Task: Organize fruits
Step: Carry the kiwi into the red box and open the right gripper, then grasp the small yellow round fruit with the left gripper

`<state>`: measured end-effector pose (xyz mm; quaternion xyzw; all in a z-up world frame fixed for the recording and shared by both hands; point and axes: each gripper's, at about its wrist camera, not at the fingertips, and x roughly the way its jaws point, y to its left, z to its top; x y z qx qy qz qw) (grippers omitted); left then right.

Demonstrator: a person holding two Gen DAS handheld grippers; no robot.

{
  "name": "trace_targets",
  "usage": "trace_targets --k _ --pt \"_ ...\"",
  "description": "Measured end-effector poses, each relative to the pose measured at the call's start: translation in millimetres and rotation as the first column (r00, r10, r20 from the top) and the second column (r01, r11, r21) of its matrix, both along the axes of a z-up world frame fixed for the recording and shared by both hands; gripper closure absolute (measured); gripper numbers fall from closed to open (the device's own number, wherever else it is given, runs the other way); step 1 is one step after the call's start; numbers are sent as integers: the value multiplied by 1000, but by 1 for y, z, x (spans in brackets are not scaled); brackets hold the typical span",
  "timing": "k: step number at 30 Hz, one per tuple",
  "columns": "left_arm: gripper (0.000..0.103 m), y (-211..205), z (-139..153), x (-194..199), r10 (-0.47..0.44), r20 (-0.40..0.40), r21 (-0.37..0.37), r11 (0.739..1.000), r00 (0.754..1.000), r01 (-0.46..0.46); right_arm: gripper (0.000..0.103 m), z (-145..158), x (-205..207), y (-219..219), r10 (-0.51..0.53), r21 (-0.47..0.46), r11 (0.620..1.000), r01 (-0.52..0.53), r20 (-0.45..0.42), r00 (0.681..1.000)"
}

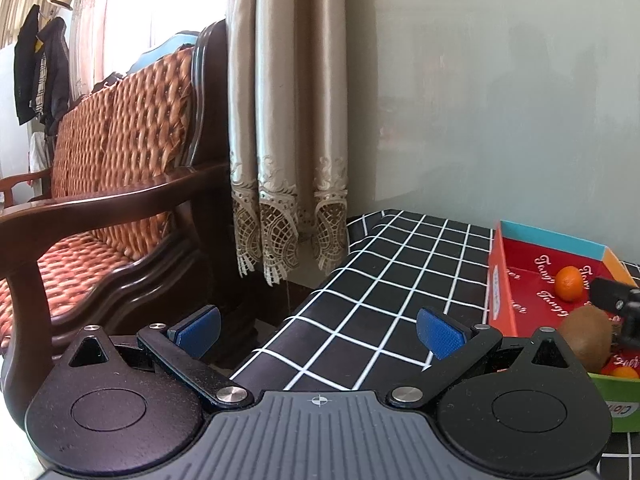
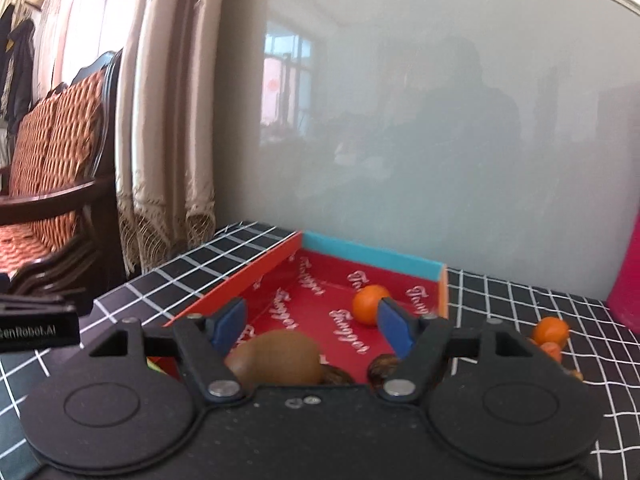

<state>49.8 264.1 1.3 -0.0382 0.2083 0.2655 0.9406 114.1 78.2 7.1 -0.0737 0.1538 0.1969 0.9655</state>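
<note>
1. Far left – a wooden settee [image 1: 120, 200] with orange woven cushions; beige lace-hemmed curtains [image 1: 288, 120] hang beside it.
2. Left gripper [image 1: 318, 330]: blue pads spread wide, nothing between them, held over the near edge of the black grid-checked tablecloth [image 1: 400, 264].
3. Red box [image 2: 320, 300] with a teal back wall sits on the cloth against the pale wall panel. One small orange [image 2: 370, 304] lies on its printed floor toward the back.
4. Right gripper [image 2: 312, 326] is over the box's near end – jaws parted, pads pressing on nothing. A brown kiwi [image 2: 276, 360] lies low between the fingers, close to the left one; whether it touches I cannot tell.
5. Right of the box, more small oranges [image 2: 552, 330] rest on the cloth.
6. Far right edge: something pink [image 2: 628, 280], upright.
</note>
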Motion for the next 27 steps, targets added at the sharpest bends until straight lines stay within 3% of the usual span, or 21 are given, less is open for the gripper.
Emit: trace_targets --k 15,27 --pt "0 -54 12 11 -114 38 3 993 993 114 29 11 12 -100 -216 94 972 215 0 977" --pt "0 -111 15 23 -221 39 -2 975 974 221 28 11 11 -166 -322 99 942 321 -2 947"
